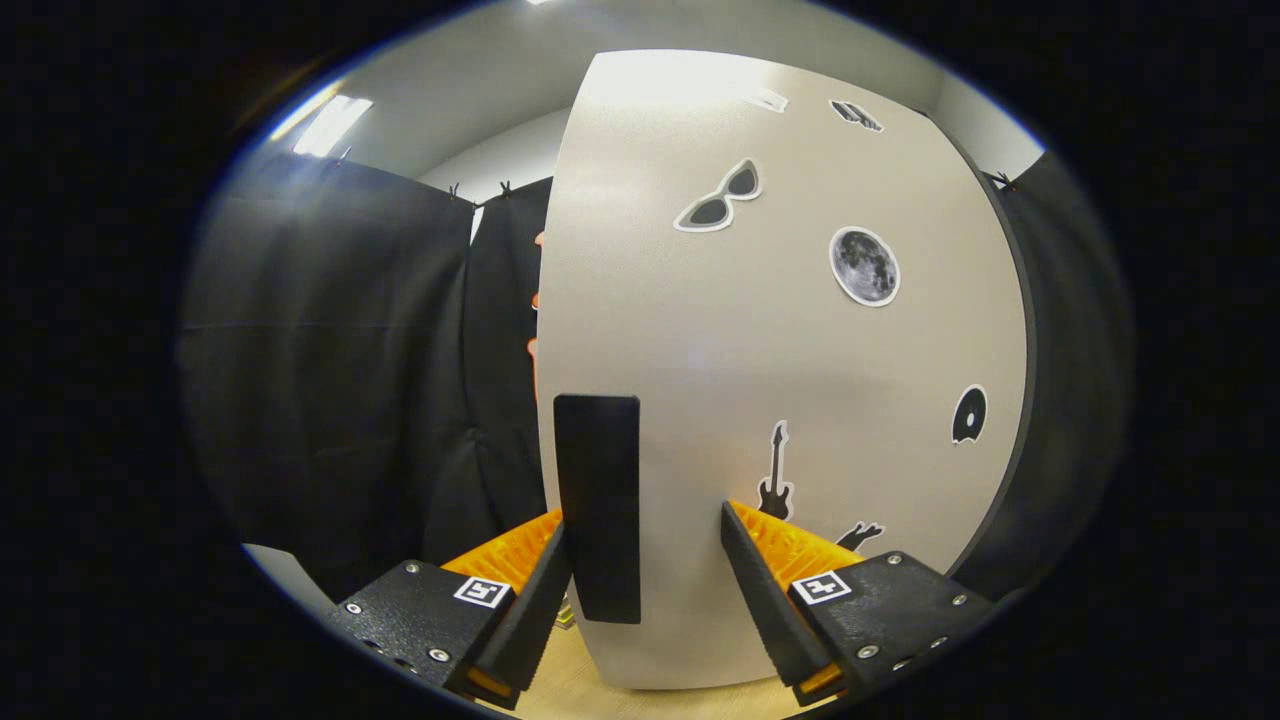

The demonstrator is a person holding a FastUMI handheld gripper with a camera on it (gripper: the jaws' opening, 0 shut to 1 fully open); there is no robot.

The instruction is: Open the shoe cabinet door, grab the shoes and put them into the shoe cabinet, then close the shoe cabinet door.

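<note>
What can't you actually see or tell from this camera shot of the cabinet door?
- Cabinet inside and any shoes, gripper view: hidden behind the shoe cabinet door.
- Door's top stickers: too small and warped to identify.
- Grip: the gripper straddles the black handle; the left finger seems to touch it, the right stands apart. True contact is unclear.
- Floor: mostly covered by the fingers and door.

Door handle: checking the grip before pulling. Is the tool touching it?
Cannot tell. In the gripper view the tool straddles the black handle, open, contact unclear.

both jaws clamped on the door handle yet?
No: the gripper is open, its jaws spread around the black handle of the cabinet door, clear gap on one side.
</note>
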